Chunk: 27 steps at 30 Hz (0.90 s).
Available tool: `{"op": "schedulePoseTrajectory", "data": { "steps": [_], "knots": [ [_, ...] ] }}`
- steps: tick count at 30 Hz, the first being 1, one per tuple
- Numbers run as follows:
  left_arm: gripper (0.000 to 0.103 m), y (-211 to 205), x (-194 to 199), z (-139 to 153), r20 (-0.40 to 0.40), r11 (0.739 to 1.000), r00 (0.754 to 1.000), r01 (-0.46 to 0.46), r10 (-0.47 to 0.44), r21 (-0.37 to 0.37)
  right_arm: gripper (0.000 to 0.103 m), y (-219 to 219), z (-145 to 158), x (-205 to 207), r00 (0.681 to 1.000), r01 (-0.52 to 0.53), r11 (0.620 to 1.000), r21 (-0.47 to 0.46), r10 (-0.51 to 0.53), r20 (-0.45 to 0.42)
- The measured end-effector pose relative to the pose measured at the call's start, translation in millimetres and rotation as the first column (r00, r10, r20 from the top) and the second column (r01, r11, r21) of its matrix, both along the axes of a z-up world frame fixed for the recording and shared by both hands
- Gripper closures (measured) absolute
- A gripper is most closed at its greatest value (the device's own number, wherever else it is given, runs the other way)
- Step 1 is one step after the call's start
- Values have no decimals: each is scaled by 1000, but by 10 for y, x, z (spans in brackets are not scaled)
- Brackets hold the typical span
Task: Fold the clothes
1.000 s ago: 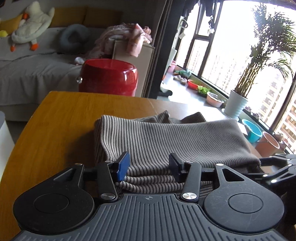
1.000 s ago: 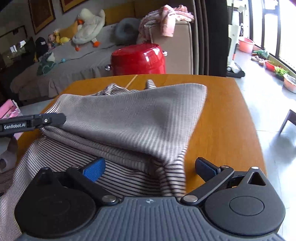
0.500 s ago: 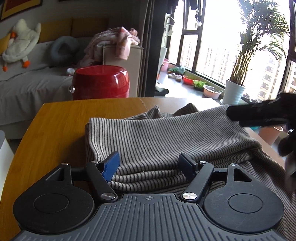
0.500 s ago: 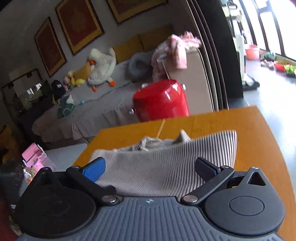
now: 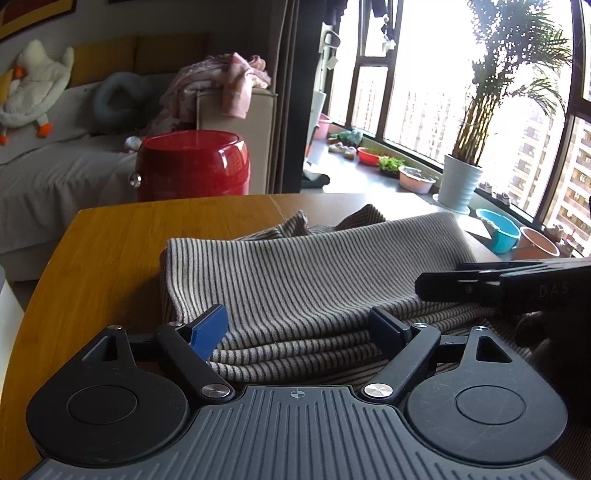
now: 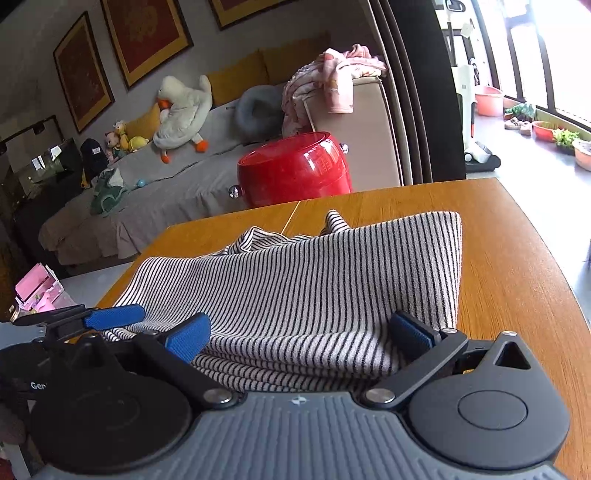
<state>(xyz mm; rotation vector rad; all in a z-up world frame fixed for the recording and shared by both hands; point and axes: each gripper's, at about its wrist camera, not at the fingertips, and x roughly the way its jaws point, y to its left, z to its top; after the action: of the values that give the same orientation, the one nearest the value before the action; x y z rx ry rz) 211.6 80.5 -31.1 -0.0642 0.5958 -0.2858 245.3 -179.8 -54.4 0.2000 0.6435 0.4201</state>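
We see the striped sweater (image 5: 310,280) folded on the wooden table (image 5: 110,251); left gripper (image 5: 299,328) and right gripper (image 6: 299,336) both spread apart at its near edge; left one reads "Gen".

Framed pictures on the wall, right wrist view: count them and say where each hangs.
3. One framed picture at left, a second in the middle, a third at right, cut by the top edge. More may hang out of view.
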Motion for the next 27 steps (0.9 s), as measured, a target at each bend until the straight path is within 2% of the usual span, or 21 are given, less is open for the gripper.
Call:
{"op": "schedulePoseTrajectory", "data": {
  "steps": [6,10,14,15,16,18,19,26,27],
  "knots": [
    [0,1,97,-50,-4,1000,1000,18,-18,-15,0,-72,12,23,999,-50,999,4,50,-16],
    [0,2,165,-95,-8,999,1000,28,-28,-20,0,-114,222,103,997,-66,998,-4,66,-32],
    [0,3,233,-141,-12,999,999,37,-37,-25,1,129,561,277,987,-99,979,-178,119,109],
    [0,-7,237,-145,-12,999,999,37,-38,-19,17,225,605,353,983,-106,970,-219,135,122],
    [0,-20,231,-146,-12,999,999,37,-37,-11,43,312,621,440,982,-123,965,-231,152,112],
    [0,-35,222,-150,-12,999,999,36,-36,-1,66,473,582,680,977,-210,971,-113,212,4],
    [0,-32,221,-151,-11,999,999,36,-36,-3,66,554,562,800,968,-248,967,-49,246,-48],
    [0,6,215,-151,-6,999,999,38,-38,-32,69,907,306,1083,979,-201,959,-201,193,-60],
    [0,11,214,-150,-6,999,999,38,-38,-36,63,957,270,1123,981,-194,955,-223,185,-60]
  ]
}}
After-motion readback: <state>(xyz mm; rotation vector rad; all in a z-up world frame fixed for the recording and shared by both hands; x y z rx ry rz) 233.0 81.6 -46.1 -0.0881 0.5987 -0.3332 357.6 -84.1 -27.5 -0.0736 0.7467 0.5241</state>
